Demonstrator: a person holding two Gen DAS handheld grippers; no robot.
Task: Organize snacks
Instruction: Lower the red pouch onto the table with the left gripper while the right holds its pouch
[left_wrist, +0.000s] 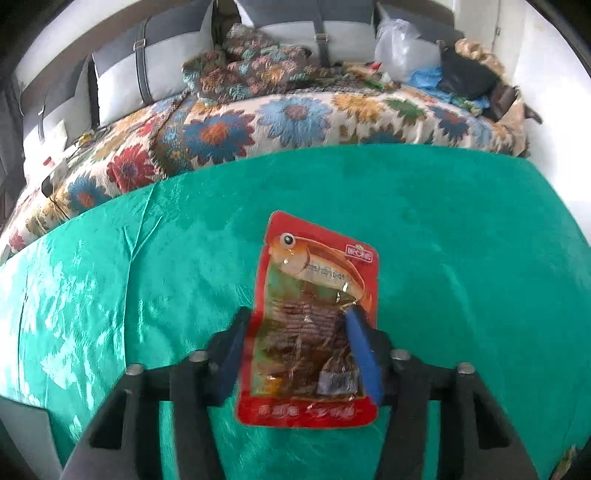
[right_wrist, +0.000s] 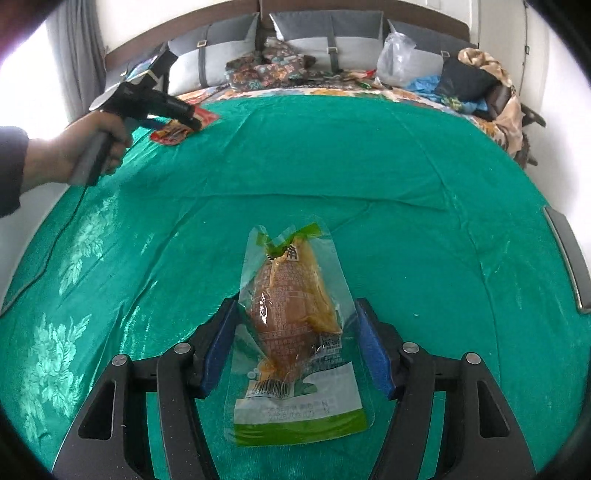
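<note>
The red fish snack pack (left_wrist: 314, 317) sits pinched in the left claw (left_wrist: 295, 325), above the green cloth (left_wrist: 461, 240) on the table. The clear pack with the yellow snack (right_wrist: 291, 317) lies flat on the cloth between the blue fingers (right_wrist: 373, 354) of the right claw (right_wrist: 295, 332), which stand apart and do not press it. Only the right view shows the person's hand (right_wrist: 88, 147) holding the left claw near the cloth's far left edge. Lots of green cloth is free around. Behind is a bed with a flower blanket (left_wrist: 295, 118) and grey pillows (left_wrist: 155, 55).

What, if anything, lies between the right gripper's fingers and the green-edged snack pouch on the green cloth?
Nothing visible does. The green-edged snack pouch lies flat on the green cloth, directly between the right gripper fingers, which stand just clear of its sides. No other item sits in that gap.
</note>
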